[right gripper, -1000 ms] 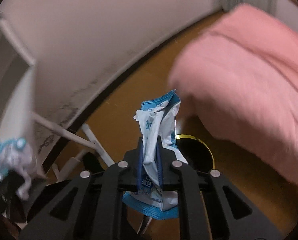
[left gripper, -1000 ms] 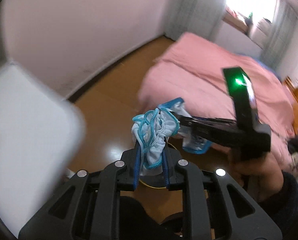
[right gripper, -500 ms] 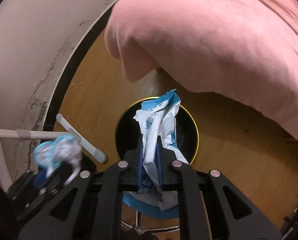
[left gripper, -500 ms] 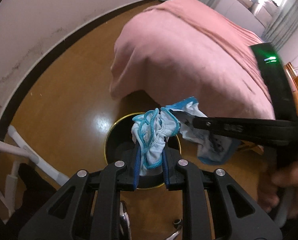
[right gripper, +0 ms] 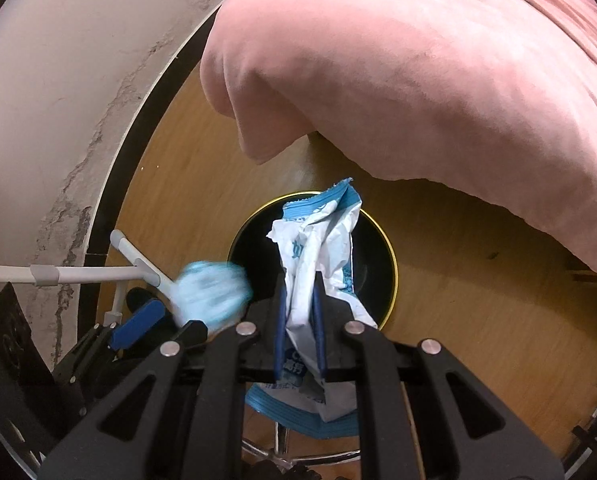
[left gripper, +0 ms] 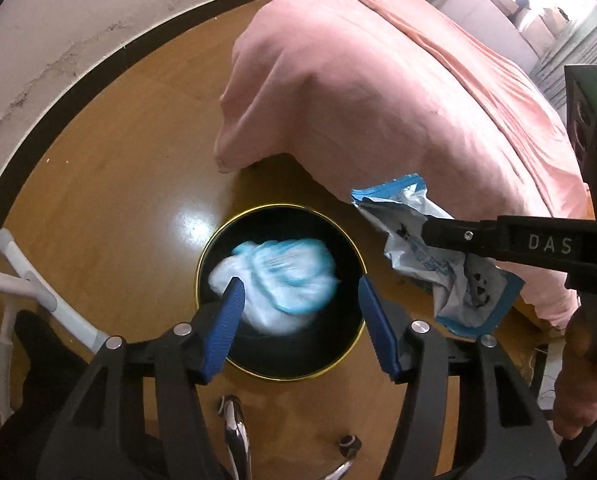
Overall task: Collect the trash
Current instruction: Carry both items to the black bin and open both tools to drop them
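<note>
My left tongs (left gripper: 298, 320) have just been opening, and the blue-white wad (left gripper: 276, 282) drops free between the spread jaws, blurred, straight over the black bin (left gripper: 218, 248) below them. My right tongs (right gripper: 300, 320) are clenched on the crumpled wrapper (right gripper: 318, 248), which stands upright along the fingers and hangs directly above the same bin (right gripper: 378, 264), so that hand releases next. I can't tell what else is in the bin.
</note>
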The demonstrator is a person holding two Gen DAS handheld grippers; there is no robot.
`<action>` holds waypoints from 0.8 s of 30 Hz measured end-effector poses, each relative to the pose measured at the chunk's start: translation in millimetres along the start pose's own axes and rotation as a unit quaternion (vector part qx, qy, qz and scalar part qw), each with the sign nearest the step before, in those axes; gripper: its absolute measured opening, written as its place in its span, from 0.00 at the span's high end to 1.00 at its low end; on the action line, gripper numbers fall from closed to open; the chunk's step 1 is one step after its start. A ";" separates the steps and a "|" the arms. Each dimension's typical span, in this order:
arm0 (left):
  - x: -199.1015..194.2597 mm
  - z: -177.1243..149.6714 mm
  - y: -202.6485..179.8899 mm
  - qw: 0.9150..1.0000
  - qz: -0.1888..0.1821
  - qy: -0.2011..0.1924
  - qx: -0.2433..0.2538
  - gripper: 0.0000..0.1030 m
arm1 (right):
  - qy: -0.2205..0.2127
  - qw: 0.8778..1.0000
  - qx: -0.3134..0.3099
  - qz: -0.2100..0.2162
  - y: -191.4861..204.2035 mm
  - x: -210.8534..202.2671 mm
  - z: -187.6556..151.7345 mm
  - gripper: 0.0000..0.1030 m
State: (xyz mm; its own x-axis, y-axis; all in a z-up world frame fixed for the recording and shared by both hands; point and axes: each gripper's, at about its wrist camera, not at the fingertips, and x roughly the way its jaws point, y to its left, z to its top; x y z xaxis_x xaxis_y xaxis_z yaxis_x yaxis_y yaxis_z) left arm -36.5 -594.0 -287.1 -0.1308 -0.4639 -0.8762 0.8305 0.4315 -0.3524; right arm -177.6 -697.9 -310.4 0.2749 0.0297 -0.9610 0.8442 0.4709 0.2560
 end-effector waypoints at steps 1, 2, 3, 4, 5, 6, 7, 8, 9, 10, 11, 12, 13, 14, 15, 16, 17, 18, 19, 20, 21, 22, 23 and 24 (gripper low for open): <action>-1.4 -0.5 0.9 1.000 -0.002 0.000 -0.004 0.43 | 0.002 1.000 -0.001 0.001 0.6 1.5 -0.2 0.88; -2.9 -0.9 1.4 1.000 -0.003 0.000 -0.006 0.43 | 0.003 1.000 -0.001 0.002 0.3 1.9 0.2 0.88; -3.5 -0.4 1.4 1.000 -0.005 -0.001 -0.007 0.42 | 0.005 1.000 -0.001 0.003 0.2 2.6 0.4 0.88; -5.2 -1.4 1.4 1.000 -0.006 -0.002 -0.006 0.42 | 0.005 1.000 -0.002 0.003 -0.1 2.9 0.8 0.88; -7.1 -2.7 1.0 1.000 -0.005 -0.004 -0.005 0.41 | 0.005 1.000 -0.001 0.003 0.1 3.2 1.3 0.88; -7.6 -3.3 0.5 1.000 -0.005 -0.004 -0.004 0.41 | 0.003 1.000 -0.001 0.003 -0.2 2.8 1.8 0.88; -8.9 -4.5 0.3 1.000 -0.004 -0.005 -0.002 0.41 | 0.003 1.000 -0.001 0.005 0.2 2.7 1.9 0.88; -10.4 -5.4 0.3 1.000 -0.004 -0.007 -0.002 0.41 | 0.003 1.000 -0.002 0.007 0.6 2.6 2.2 0.87; -12.5 -7.2 0.7 1.000 -0.003 -0.009 -0.001 0.40 | 0.003 1.000 -0.003 0.005 1.1 2.2 2.1 0.80; -16.1 -8.9 0.7 1.000 -0.003 -0.012 -0.001 0.39 | 0.001 1.000 -0.005 0.004 2.0 1.1 1.9 0.70; -19.7 -10.6 0.7 1.000 -0.004 -0.015 -0.001 0.38 | -0.002 1.000 -0.007 0.004 3.5 0.2 1.7 0.62; -24.1 -11.9 0.3 1.000 -0.007 -0.020 0.000 0.37 | -0.008 1.000 -0.009 0.003 4.7 -2.3 1.8 0.43; -26.7 -11.7 0.0 1.000 -0.007 -0.023 0.000 0.37 | -0.019 1.000 -0.011 0.000 5.6 -6.6 1.8 0.37; -30.5 -11.9 -1.4 1.000 -0.006 -0.027 0.002 0.37 | -0.026 1.000 -0.013 -0.003 6.5 -10.6 2.1 0.36; -35.7 -12.2 -4.0 0.999 -0.006 -0.033 0.007 0.37 | -0.030 0.999 -0.015 -0.003 7.9 -12.9 2.6 0.36; -38.2 -12.8 -7.0 0.999 -0.005 -0.035 0.013 0.37 | -0.033 0.999 -0.018 -0.002 8.6 -15.3 2.6 0.36; -41.6 -13.7 -11.5 0.999 -0.002 -0.034 0.024 0.37 | -0.036 0.999 -0.021 -0.009 9.9 -17.6 2.7 0.35; -45.9 -14.9 -16.3 0.999 0.003 -0.035 0.035 0.37 | -0.039 0.999 -0.022 -0.013 11.2 -19.2 2.2 0.35; -51.5 -17.1 -20.3 0.998 0.007 -0.039 0.045 0.37 | -0.042 0.999 -0.023 -0.015 12.1 -21.5 2.3 0.35; -57.8 -18.4 -23.5 0.998 0.008 -0.043 0.052 0.37 | -0.046 0.999 -0.024 -0.013 12.8 -25.4 1.5 0.35; -64.0 -18.9 -25.7 0.997 0.007 -0.046 0.055 0.37 | -0.055 0.998 -0.025 -0.011 13.3 -31.8 1.4 0.35; -74.4 -18.1 -28.4 0.997 0.006 -0.051 0.056 0.35 | -0.063 0.998 -0.026 -0.012 13.8 -37.1 2.1 0.32; -85.8 -16.7 -30.8 0.997 0.007 -0.058 0.056 0.33 | -0.079 0.996 -0.031 -0.019 15.6 -47.6 2.4 0.31; -97.9 -15.9 -33.5 0.996 0.009 -0.066 0.056 0.29 | -0.088 0.995 -0.035 -0.022 17.4 -54.8 2.4 0.31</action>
State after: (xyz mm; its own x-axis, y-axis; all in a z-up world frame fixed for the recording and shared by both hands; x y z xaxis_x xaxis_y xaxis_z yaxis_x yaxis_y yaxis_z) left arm -60.2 -550.8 -194.8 -0.0482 -0.5582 -0.8283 0.8886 0.3548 -0.2908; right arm -176.9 -693.5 -253.1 0.3197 -0.1443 -0.9365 0.8251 0.5282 0.2003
